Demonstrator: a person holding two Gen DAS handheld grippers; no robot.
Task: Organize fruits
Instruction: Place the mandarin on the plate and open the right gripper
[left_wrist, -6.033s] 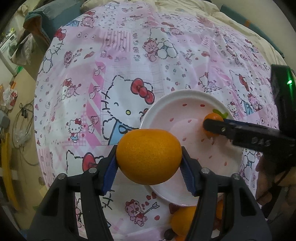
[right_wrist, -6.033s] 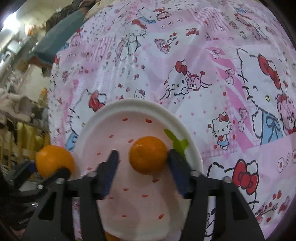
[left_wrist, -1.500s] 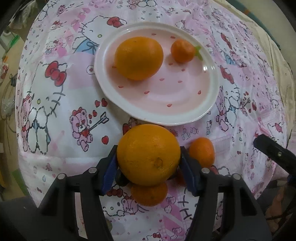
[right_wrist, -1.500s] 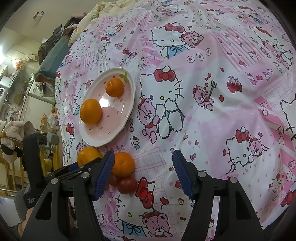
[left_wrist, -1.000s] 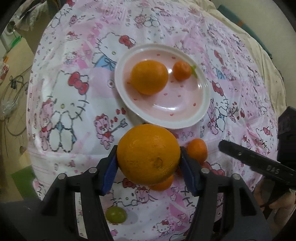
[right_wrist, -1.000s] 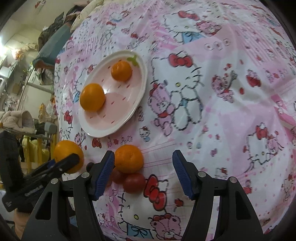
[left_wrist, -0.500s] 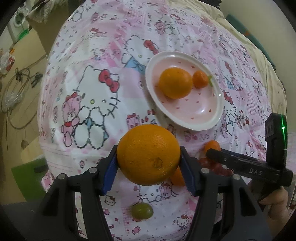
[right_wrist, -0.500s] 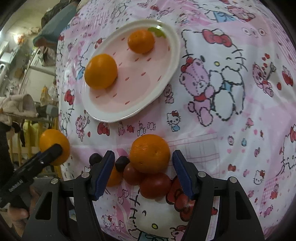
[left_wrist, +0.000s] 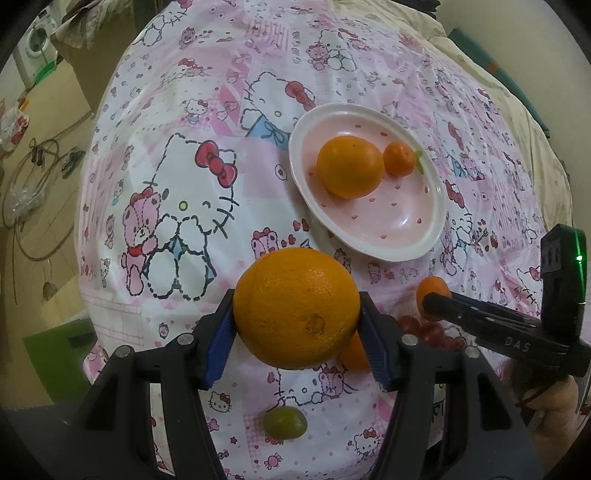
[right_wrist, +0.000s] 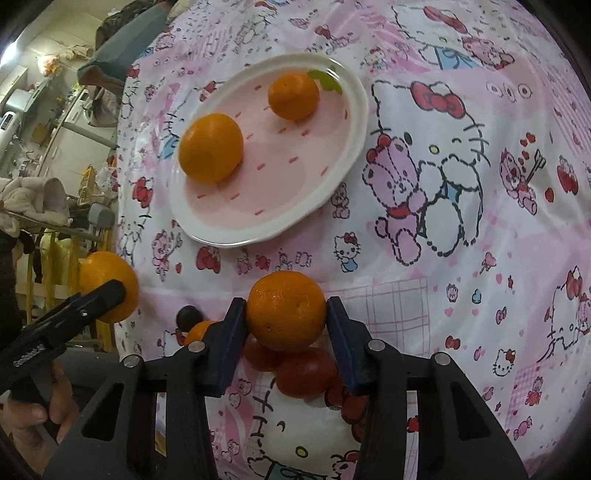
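Observation:
My left gripper (left_wrist: 297, 317) is shut on a big orange (left_wrist: 295, 295), held in the air in front of the pink plate (left_wrist: 369, 252). On the plate lie another orange (left_wrist: 349, 166) and a small mandarin (left_wrist: 398, 158). In the right wrist view my right gripper (right_wrist: 286, 317) is closing around a mandarin (right_wrist: 286, 306) on the bedspread just short of the plate (right_wrist: 258, 236). Both blue pads (right_wrist: 236, 325) touch the mandarin's sides. The left gripper with its orange (right_wrist: 107, 280) shows at the left edge there.
Red cherry tomatoes (right_wrist: 304, 373), a dark grape (right_wrist: 189, 316) and a small orange fruit (right_wrist: 197, 330) crowd right behind the gripped mandarin. A green fruit (left_wrist: 285, 422) lies near the bed's front edge. The cartoon-print bedspread (left_wrist: 177, 206) drops to the floor at the left.
My right gripper has come down over the mandarin and its jaws have narrowed onto it. My left gripper has drawn back from the plate, still holding the big orange.

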